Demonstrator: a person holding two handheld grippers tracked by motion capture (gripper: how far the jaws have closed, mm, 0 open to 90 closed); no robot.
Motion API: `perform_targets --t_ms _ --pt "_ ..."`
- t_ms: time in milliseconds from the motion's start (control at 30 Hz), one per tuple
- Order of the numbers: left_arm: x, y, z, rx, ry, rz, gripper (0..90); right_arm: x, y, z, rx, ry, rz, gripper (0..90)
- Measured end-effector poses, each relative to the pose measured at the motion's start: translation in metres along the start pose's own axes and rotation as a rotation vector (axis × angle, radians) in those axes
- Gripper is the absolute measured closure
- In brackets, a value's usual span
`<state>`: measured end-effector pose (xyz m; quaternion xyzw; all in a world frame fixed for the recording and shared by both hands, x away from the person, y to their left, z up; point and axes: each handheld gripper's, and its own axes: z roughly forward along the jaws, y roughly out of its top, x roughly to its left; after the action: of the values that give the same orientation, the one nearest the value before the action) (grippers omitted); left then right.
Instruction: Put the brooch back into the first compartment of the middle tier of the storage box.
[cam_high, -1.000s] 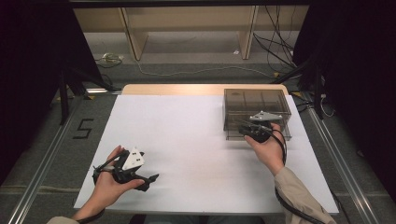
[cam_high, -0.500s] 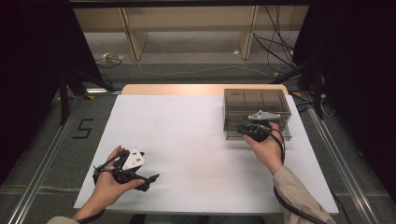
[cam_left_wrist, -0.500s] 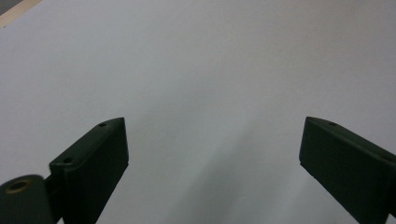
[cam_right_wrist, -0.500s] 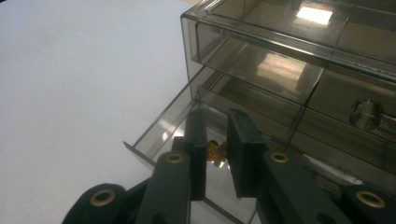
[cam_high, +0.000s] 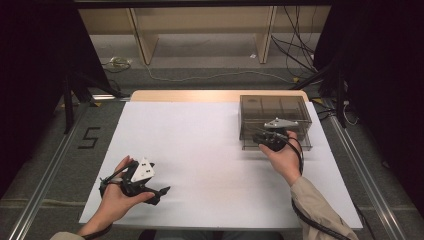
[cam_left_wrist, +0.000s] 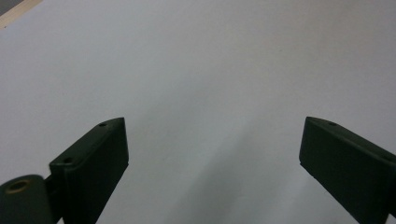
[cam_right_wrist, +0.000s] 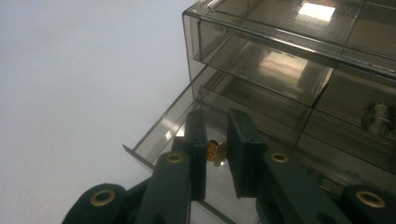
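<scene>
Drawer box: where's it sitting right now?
In the high view the smoky clear drawer box stands at the far right of the white table, with the right gripper at its front; its bottom drawer is pulled out.

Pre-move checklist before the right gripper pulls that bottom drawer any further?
1. Right gripper closed on the small amber knob of the bottom drawer: ok, the pads flank it closely.
2. Bottom drawer of the smoky transparent plastic drawer cabinet already part-way out: ok, its front stands clear of the frame.
3. Path over the white tabletop in front of the drawer: ok, bare.
4. Left gripper out of the way: ok, open, resting at the near left of the table.
5. Cabinet braced against sliding: not ok, nothing holds it.
6. Drawer contents: cannot tell.
</scene>
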<state>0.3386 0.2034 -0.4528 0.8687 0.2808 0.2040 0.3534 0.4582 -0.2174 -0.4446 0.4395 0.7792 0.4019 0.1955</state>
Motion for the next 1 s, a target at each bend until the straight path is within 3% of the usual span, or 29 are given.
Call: perform_targets --t_ms 1000 --pt "-0.0001 0.0000 -0.0003 -0.001 -0.001 0.003 8.1 -0.0027 0.0003 0.0046 0.010 -0.024 -0.006 77.6"
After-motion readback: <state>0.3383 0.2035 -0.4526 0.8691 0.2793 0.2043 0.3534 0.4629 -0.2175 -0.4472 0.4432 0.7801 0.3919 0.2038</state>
